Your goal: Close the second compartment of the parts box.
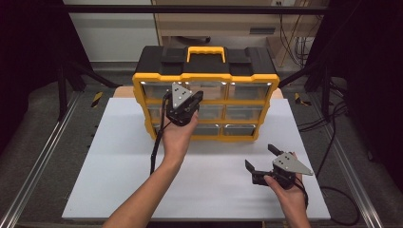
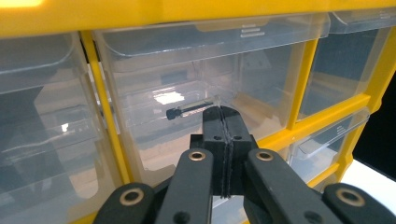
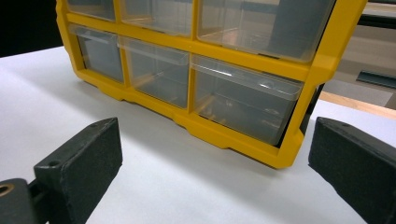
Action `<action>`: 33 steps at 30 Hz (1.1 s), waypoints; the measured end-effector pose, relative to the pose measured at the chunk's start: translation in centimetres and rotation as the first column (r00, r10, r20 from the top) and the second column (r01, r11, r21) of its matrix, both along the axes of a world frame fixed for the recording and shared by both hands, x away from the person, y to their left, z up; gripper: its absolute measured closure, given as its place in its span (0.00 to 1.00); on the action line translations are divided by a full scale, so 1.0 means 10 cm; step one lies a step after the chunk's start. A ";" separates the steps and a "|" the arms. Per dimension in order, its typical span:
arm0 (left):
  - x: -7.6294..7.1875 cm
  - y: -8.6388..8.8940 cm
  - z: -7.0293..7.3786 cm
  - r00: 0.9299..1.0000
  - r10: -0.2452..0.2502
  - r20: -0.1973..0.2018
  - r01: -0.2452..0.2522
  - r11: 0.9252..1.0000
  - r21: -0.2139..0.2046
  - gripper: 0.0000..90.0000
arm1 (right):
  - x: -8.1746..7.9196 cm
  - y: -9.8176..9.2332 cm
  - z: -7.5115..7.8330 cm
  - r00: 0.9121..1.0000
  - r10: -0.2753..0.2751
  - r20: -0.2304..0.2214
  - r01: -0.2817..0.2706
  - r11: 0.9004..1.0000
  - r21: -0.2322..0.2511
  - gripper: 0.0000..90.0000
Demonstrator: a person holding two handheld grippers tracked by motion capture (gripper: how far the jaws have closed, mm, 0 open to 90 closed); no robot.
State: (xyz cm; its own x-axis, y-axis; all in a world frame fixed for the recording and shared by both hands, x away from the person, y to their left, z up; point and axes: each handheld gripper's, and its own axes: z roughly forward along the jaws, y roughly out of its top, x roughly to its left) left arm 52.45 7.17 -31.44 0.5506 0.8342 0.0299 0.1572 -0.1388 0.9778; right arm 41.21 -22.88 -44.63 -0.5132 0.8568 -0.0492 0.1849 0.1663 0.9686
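drawer (image 2: 205,88) front meets the closed left gripper (image 2: 226,112); right gripper (image 3: 210,177) gapes wide.

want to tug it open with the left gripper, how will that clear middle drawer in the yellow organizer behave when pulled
The clear drawer looks thin, stiff plastic: probably light and easy-sliding. Its glossy front may slip from the left gripper, shut at its edge. The bolt inside may roll.

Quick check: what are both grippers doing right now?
Left gripper: shut, tips at a clear plastic drawer of the yellow organiser; grip on it unclear.
Right gripper: open, empty.
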 end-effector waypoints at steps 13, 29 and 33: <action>0.00 -0.01 0.00 1.000 0.002 0.004 -0.002 1.000 -0.003 1.00 | 0.00 -0.01 0.00 1.000 -0.002 -0.001 0.002 1.000 0.004 0.03; 0.00 0.02 0.02 1.000 0.002 0.001 -0.002 1.000 0.001 1.00 | -0.01 -0.01 0.01 1.000 -0.005 -0.002 0.005 1.000 0.007 0.03; 0.00 0.03 0.02 1.000 0.002 0.000 -0.002 1.000 0.007 1.00 | -0.01 -0.01 0.01 1.000 -0.006 -0.002 0.006 1.000 0.006 0.03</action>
